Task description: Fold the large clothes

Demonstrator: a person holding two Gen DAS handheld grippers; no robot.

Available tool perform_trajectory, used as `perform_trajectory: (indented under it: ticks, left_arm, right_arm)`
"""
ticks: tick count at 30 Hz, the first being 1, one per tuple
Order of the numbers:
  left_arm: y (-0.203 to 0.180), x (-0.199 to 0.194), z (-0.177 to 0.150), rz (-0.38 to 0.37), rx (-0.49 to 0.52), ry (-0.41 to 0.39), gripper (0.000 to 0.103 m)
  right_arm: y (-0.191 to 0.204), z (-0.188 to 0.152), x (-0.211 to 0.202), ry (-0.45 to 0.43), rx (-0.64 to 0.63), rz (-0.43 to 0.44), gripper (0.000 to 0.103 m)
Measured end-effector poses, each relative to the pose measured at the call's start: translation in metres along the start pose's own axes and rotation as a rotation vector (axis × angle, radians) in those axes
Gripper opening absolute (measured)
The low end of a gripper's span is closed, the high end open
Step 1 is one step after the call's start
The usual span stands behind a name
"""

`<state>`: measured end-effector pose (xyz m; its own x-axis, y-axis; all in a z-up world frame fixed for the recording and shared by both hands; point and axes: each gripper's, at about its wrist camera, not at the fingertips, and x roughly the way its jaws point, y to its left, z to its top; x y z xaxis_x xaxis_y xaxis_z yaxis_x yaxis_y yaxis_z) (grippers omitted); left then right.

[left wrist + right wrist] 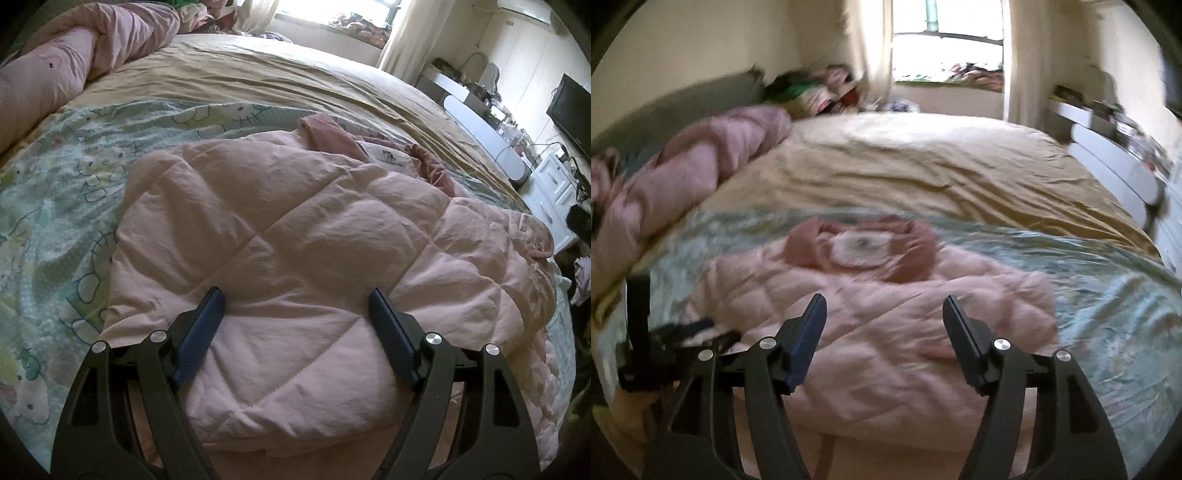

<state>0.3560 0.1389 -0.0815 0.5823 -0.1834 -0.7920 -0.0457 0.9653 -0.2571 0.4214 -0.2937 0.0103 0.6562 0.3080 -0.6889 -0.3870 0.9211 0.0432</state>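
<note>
Lying on the bed, the pale pink quilted jacket [295,229] rests on a cartoon-cat printed sheet [59,206], partly folded into a puffy bundle with its darker pink collar [432,166] and white neck label [391,158] turned toward the far side. The left tool [295,306] hovers over the near edge of the jacket with its jaws spread wide and nothing between its blue pads [201,332]; whether the pads touch the fabric cannot be told. In the right wrist view, which is blurred, the right tool [884,314] likewise stands with jaws apart and holding nothing, above the near part of the jacket [871,314]. The left tool [665,332] shows at the lower left of that view, beside the jacket's left edge. Beyond the printed sheet a tan bedcover [266,74] stretches toward the bright window [945,48]. A rolled pink duvet [74,62] lies along the bed's left side, well apart from the jacket.
</note>
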Motion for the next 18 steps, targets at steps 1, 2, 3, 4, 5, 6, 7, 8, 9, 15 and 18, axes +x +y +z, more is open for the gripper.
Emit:
perform_trajectory:
  ticks: [1,2,3,4,5,6,7,8,9,15,18]
  left_arm:
    - [0.000,0.000,0.000,0.000,0.000,0.000,0.073]
    - [0.000,0.000,0.000,-0.001,-0.002,0.000,0.073]
    - [0.000,0.000,0.000,-0.002,-0.002,-0.001,0.073]
    - [0.000,0.000,0.000,-0.001,-0.002,-0.003,0.073]
    - [0.000,0.000,0.000,-0.001,-0.003,-0.005,0.073]
    - [-0.001,0.000,0.000,0.000,-0.002,-0.006,0.073]
    - [0.000,0.000,0.000,-0.001,-0.003,-0.005,0.073]
    - [0.000,0.000,-0.001,-0.002,-0.003,-0.005,0.073]
    - [0.000,0.000,-0.001,-0.003,-0.004,-0.005,0.073]
    - [0.000,0.000,-0.001,-0.006,-0.007,-0.008,0.073]
    - [0.000,0.000,-0.001,-0.005,-0.006,-0.008,0.073]
  right_arm:
    - [0.009,-0.001,0.007,0.026,-0.017,0.013,0.068]
    - [0.018,-0.002,0.015,0.060,-0.031,0.024,0.071]
    - [0.023,-0.004,0.022,0.084,-0.039,0.026,0.073]
    - [0.028,-0.005,0.027,0.104,-0.045,0.025,0.077]
    - [0.033,-0.007,0.035,0.132,-0.055,0.020,0.077]
    - [0.037,-0.010,0.043,0.161,-0.066,0.012,0.077]
    - [0.039,-0.012,0.048,0.181,-0.070,0.008,0.077]
    - [0.041,-0.016,0.056,0.212,-0.069,0.013,0.077]
    - [0.042,-0.019,0.063,0.237,-0.064,0.016,0.077]
    - [0.036,-0.034,0.089,0.307,-0.035,0.005,0.082]
    - [0.033,-0.040,0.097,0.315,-0.018,0.011,0.086]
